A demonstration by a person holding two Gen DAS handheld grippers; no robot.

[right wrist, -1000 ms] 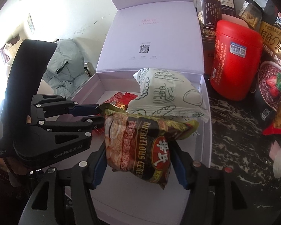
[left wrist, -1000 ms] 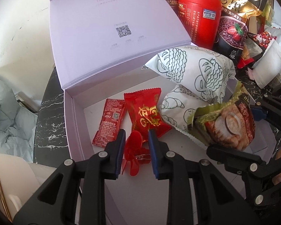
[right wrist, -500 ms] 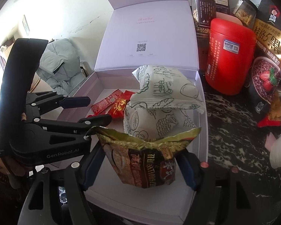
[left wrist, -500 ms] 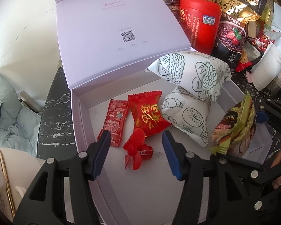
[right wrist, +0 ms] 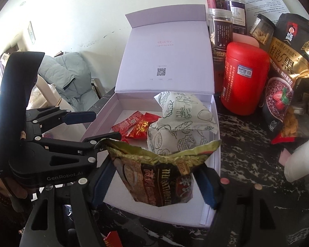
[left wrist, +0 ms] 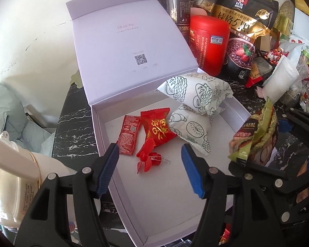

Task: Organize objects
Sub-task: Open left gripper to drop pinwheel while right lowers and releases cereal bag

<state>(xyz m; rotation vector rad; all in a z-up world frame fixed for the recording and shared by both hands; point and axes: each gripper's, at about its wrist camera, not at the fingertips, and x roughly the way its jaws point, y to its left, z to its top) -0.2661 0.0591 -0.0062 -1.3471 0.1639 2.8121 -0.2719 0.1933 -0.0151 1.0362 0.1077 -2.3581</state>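
A crumpled cereal packet [right wrist: 160,179] is clamped between the blue pads of the right gripper [right wrist: 158,183], its torn gold top edge standing up above the jaws. The packet is held over the near part of the open lilac box [right wrist: 215,127], just short of the goods lying inside. From the left wrist camera the same packet [left wrist: 255,135] is seen to the right of the left gripper, above the box's right wall.

The left gripper [left wrist: 150,168] is spread wide with nothing between its pads. Just ahead of its fingertips, on the white floor of the box [left wrist: 96,127], a small red propeller toy [left wrist: 147,158] is lying. Beyond the toy, a red ketchup sachet [left wrist: 128,136] and a red sweet wrapper with gold characters [left wrist: 157,129] are set side by side, touching. To the right of these, two white snack pouches with line drawings [left wrist: 197,94] are stacked, the upper one tilted across the lower.

The box lid [left wrist: 129,53] is raised behind the tray. Past the box's far right corner, a red canister [left wrist: 211,44], a black Quaker oat bag [left wrist: 243,28] and clear jars [left wrist: 180,2] are crowded together on the dark marbled tabletop [left wrist: 74,123].
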